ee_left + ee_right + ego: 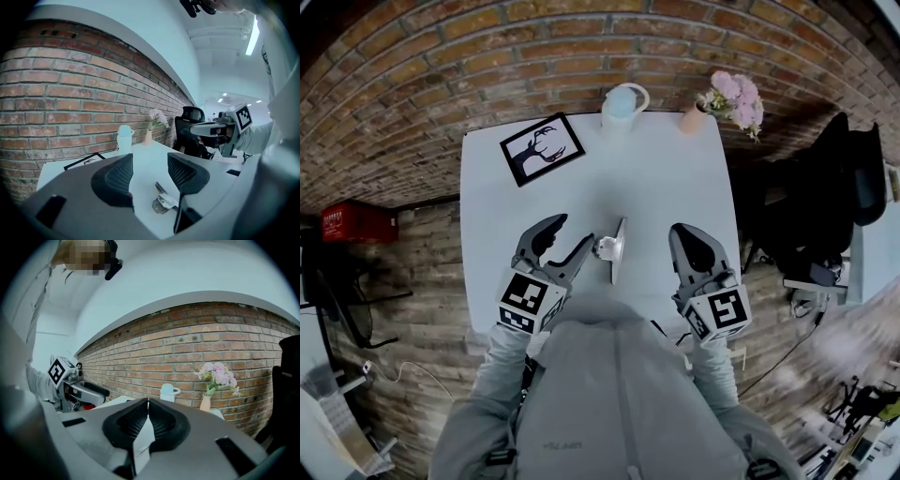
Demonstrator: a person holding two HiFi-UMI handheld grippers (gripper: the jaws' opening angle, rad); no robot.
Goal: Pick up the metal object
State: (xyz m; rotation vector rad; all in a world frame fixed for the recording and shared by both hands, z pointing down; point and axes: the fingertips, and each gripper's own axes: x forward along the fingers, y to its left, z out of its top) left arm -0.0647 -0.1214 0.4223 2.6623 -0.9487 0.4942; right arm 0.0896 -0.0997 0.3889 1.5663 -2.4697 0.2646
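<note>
The metal object point(617, 248) is a thin silvery piece with a small knob, lying on the white table point(666, 178) near its front edge. My left gripper point(570, 234) stands open just left of it, its right fingertip close to the knob and nothing between the pads. In the left gripper view the metal object point(164, 202) lies on the table low between the open left gripper point(150, 176), apart from both pads. My right gripper point(686, 236) hovers to the right of the object; in its own view the right gripper point(148, 416) is shut with nothing held.
At the table's far edge are a black-framed picture point(542, 148), a pale blue jug point(623, 103) and a vase of pink flowers point(731, 98). A brick wall runs behind. A black office chair point(825, 187) stands right of the table, a red crate point(356, 222) left.
</note>
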